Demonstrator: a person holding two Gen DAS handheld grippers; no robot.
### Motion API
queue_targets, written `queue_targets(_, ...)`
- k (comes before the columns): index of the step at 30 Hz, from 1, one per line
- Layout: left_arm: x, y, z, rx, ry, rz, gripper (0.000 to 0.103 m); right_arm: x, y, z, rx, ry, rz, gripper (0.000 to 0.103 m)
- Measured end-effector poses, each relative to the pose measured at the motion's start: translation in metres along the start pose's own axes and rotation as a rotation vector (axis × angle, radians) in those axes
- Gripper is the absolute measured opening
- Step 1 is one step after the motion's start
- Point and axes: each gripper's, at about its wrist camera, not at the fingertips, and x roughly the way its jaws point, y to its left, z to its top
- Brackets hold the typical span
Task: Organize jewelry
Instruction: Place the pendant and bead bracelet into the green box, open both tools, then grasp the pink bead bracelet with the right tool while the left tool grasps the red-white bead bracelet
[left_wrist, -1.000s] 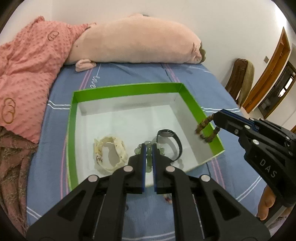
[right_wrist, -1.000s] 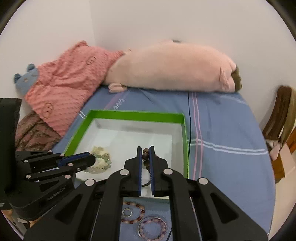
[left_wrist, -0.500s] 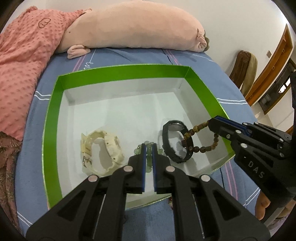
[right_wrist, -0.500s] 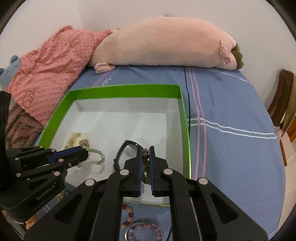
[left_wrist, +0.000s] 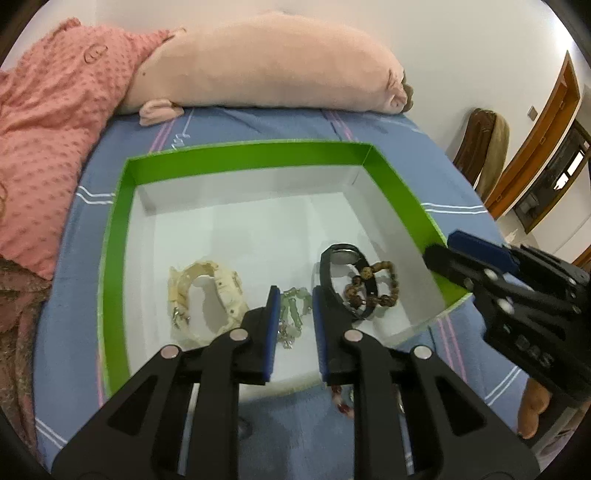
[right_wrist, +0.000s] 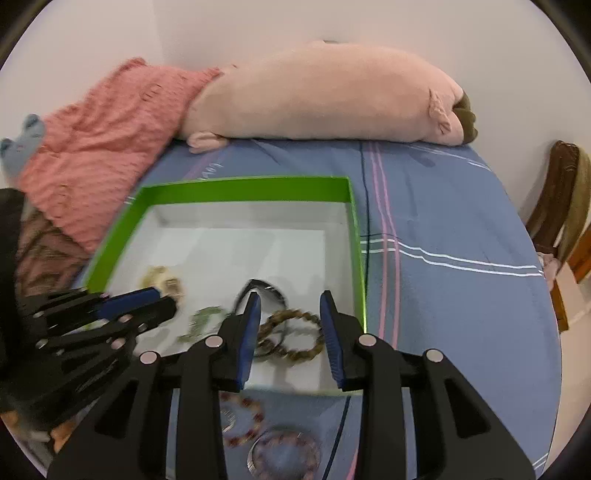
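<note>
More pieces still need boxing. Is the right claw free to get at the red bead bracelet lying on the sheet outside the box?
Probably yes: the right claw is opening with nothing gripped, and the red bead bracelet lies uncovered just below it, outside the green box.

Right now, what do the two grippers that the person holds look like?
Both look alike. The left gripper and the right gripper are matte black plastic with triangular openings in the arms, round silver pins at the joints, and flat fingers lined with blue pads. Pale raised lettering, too blurred to read, marks the right gripper's side. No cables or sleeves show.
</note>
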Motion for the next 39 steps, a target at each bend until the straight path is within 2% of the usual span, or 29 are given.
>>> queue_targets(2, -0.020, -0.006, -0.007, 0.025, -0.015, 0.009, 0.017, -0.018, 0.004, -0.010, -0.025, 0.018, 0.054, 0.033)
queue_targets(3, -0.030, -0.009, -0.012, 0.045, -0.021, -0.013, 0.017, -0.027, 0.006, -0.019, -0.047, 0.031, 0.076, 0.033)
queue_targets(4, -0.038, -0.012, -0.017, 0.063, -0.018, -0.054, 0.019, -0.031, 0.008, -0.025, -0.060, 0.040, 0.079, 0.033)
queue_targets(5, -0.043, -0.016, -0.023, 0.082, 0.000, -0.120, 0.025, -0.036, 0.009, -0.035, -0.080, 0.058, 0.074, 0.033)
queue_targets(7, -0.045, -0.026, -0.035, 0.115, 0.048, -0.191, 0.027, -0.037, 0.006, -0.051, -0.091, 0.092, 0.046, 0.034)
queue_targets(11, -0.037, -0.040, -0.052, 0.162, 0.091, -0.153, 0.027, -0.014, -0.011, -0.083, -0.064, 0.210, -0.025, 0.033)
queue_targets(14, -0.028, -0.042, -0.056, 0.151, 0.120, -0.142, 0.027, 0.004, -0.025, -0.098, 0.005, 0.279, -0.006, 0.033)
queue_targets(17, -0.024, -0.042, -0.059, 0.156, 0.131, -0.132, 0.027, 0.010, -0.027, -0.102, 0.021, 0.303, 0.013, 0.033)
queue_targets(22, -0.017, -0.045, -0.064, 0.166, 0.137, -0.086, 0.033, 0.015, -0.020, -0.104, 0.016, 0.313, 0.002, 0.031)
queue_targets(24, -0.013, -0.044, -0.065, 0.163, 0.147, -0.081, 0.033, 0.016, -0.017, -0.106, 0.005, 0.319, 0.005, 0.018)
queue_targets(26, -0.009, -0.042, -0.065, 0.157, 0.156, -0.078, 0.034, 0.014, -0.013, -0.108, -0.014, 0.309, -0.013, 0.013)
queue_targets(27, -0.006, -0.040, -0.066, 0.150, 0.162, -0.073, 0.036, 0.013, -0.011, -0.108, -0.022, 0.305, -0.020, 0.008)
queue_targets(29, -0.001, -0.038, -0.066, 0.143, 0.169, -0.068, 0.040, 0.008, -0.011, -0.107, -0.025, 0.292, -0.017, 0.008)
queue_targets(39, 0.026, -0.031, -0.068, 0.113, 0.225, -0.029, 0.040, -0.033, -0.018, -0.089, -0.013, 0.158, -0.023, 0.007)
